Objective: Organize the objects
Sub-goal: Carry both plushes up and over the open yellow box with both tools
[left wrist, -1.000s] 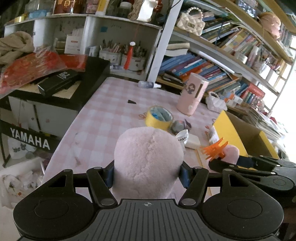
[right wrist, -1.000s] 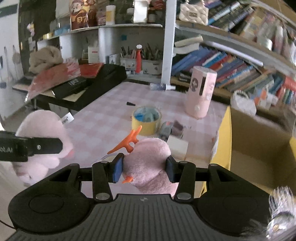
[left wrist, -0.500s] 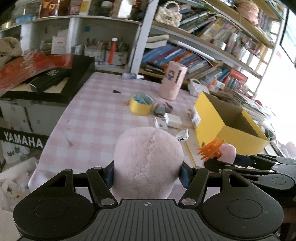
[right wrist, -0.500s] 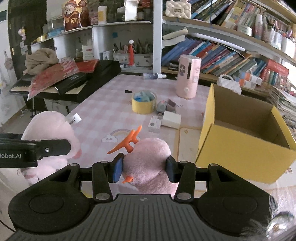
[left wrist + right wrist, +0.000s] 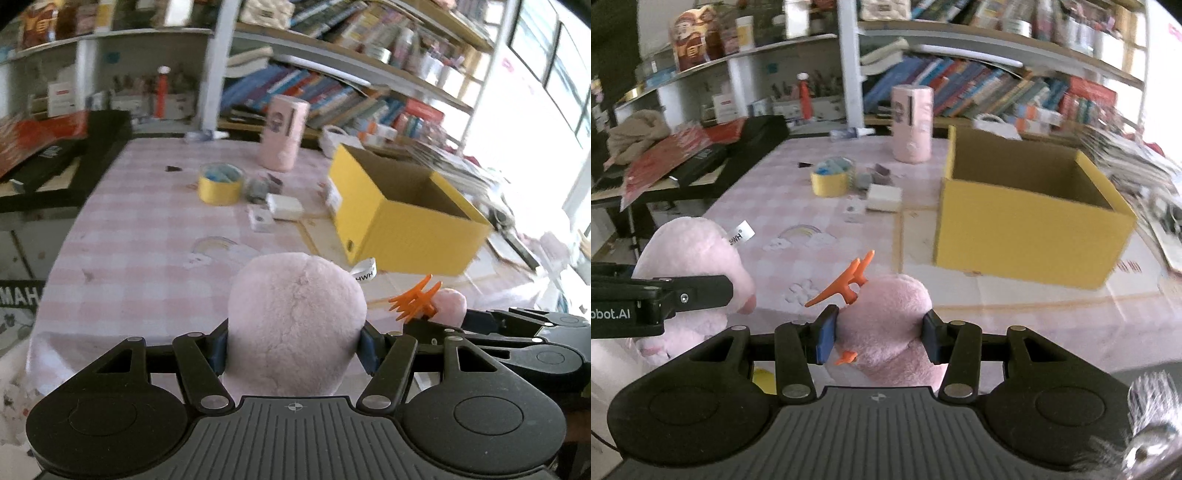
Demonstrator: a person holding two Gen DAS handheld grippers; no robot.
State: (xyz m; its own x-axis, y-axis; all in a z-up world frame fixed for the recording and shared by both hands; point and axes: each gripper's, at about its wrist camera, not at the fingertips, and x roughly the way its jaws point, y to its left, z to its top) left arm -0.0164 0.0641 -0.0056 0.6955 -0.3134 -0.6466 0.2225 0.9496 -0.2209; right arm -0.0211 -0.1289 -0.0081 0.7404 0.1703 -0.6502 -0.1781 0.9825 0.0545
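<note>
- We have the left tool (image 5: 294, 347) clamped on a pale pink plush toy (image 5: 295, 325), pads pressed into both its sides; a white sewn tag (image 5: 364, 271) sticks out at its top right.
- We have the right tool (image 5: 880, 334) clamped on a second pink plush (image 5: 890, 325) that carries an orange antler-like piece (image 5: 846, 282) on its left.
- Both plushes are held off the bench (image 5: 147, 229), over its near edge, side by side and close together but not touching.
- In the right wrist view the left tool's plush (image 5: 690, 266) shows at left, gripped by a black finger.
- An open yellow cardboard box (image 5: 1027, 218) stands on the right part of the bench, well beyond the tools; what we see of its inside is bare brown card.
- Mid-bench: a yellow tape roll (image 5: 219, 183), a small white box (image 5: 284, 206) and a smaller white item just beside it, near the box's left side.
- A tall pink cylinder (image 5: 282, 133) stands upright toward the far edge.
- Both views are motion-blurred; fine detail beyond the bench is unclear.
</note>
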